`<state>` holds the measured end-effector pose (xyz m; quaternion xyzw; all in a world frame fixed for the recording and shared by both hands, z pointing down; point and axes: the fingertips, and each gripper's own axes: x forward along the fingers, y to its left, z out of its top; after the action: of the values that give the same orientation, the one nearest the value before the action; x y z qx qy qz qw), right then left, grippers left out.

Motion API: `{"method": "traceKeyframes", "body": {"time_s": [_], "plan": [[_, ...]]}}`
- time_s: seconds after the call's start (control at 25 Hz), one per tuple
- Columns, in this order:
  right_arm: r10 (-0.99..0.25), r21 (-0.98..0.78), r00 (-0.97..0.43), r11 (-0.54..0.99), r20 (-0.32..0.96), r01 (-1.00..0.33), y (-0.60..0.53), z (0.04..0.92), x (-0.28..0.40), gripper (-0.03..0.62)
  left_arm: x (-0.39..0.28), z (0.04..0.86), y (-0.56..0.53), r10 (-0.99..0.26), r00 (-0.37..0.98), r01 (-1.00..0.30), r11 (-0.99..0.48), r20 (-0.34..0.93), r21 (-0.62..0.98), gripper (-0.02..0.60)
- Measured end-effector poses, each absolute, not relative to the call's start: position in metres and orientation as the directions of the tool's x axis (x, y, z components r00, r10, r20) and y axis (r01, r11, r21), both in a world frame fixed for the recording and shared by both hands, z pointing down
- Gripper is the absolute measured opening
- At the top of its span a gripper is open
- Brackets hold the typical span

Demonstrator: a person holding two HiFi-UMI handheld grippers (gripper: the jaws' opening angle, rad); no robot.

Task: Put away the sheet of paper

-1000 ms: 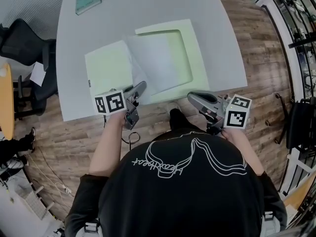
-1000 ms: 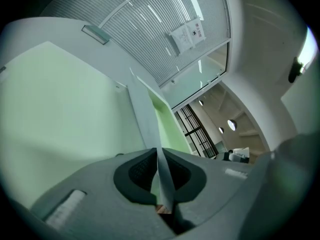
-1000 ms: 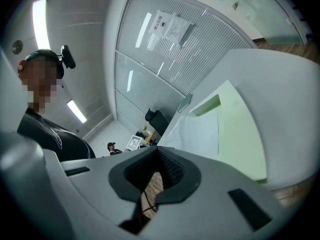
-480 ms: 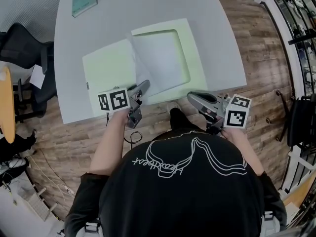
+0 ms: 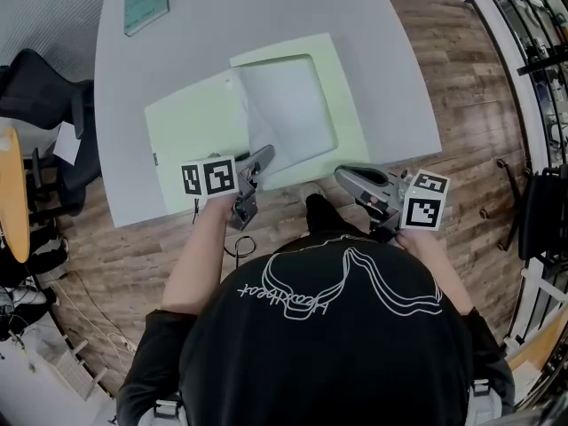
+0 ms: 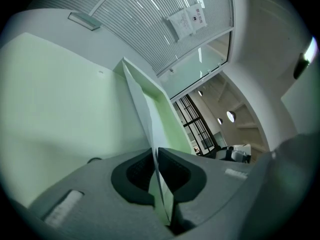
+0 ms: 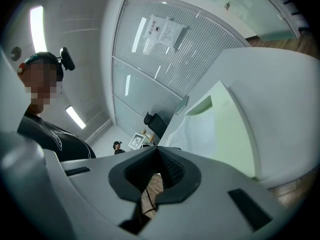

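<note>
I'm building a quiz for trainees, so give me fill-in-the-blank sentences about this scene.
The left tool is shut on a sheet of ____.
The right tool is shut and holds ____.
The open folder on the table is pale ____.
Missing words: paper; nothing; green.

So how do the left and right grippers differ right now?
The left gripper has its jaws shut on the near edge of the sheet of paper; the right gripper has its jaws shut on nothing. The left gripper reaches over the table; the right gripper sits just off its near edge. Both are closed and aimed toward the table.
</note>
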<state>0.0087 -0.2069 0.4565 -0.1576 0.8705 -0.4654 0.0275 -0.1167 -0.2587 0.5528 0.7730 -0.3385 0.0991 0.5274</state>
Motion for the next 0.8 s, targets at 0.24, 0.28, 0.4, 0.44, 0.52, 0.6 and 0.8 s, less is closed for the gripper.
{"method": "traceKeyframes", "body": {"time_s": [0.24,0.28,0.4,0.44,0.52,0.6,0.8], "plan": [[-0.307,-0.83,-0.947,0.502,0.093,-0.244,-0.212,0.463,0.015,0.009,-0.099,0.558,-0.26,-0.35,0.761,-0.641,-0.275,0.546,0.717,0.024],[-0.308,-0.831,-0.947,0.5,0.092,-0.244,-0.212,0.463,0.015,0.009,-0.097,0.558,-0.259,-0.335,0.761,-0.644,-0.292,0.556,0.707,0.042],[-0.313,-0.835,-0.946,0.494,0.09,-0.242,-0.213,0.464,0.018,0.009,-0.089,0.56,-0.255,-0.287,0.747,-0.665,-0.353,0.6,0.658,0.129],[-0.314,-0.836,-0.945,0.493,0.089,-0.242,-0.214,0.464,0.018,0.009,-0.089,0.562,-0.254,-0.278,0.733,-0.678,-0.375,0.621,0.632,0.151],[-0.314,-0.836,-0.945,0.492,0.088,-0.242,-0.215,0.464,0.016,0.009,-0.09,0.564,-0.253,-0.276,0.695,-0.709,-0.415,0.664,0.57,0.178],[-0.313,-0.837,-0.946,0.492,0.086,-0.239,-0.215,0.463,0.014,0.009,-0.092,0.565,-0.254,-0.289,0.662,-0.734,-0.437,0.692,0.52,0.201],[-0.305,-0.837,-0.949,0.495,0.083,-0.232,-0.213,0.463,0.014,0.009,-0.097,0.566,-0.255,-0.337,0.6,-0.784,-0.429,0.726,0.448,0.256]]}}
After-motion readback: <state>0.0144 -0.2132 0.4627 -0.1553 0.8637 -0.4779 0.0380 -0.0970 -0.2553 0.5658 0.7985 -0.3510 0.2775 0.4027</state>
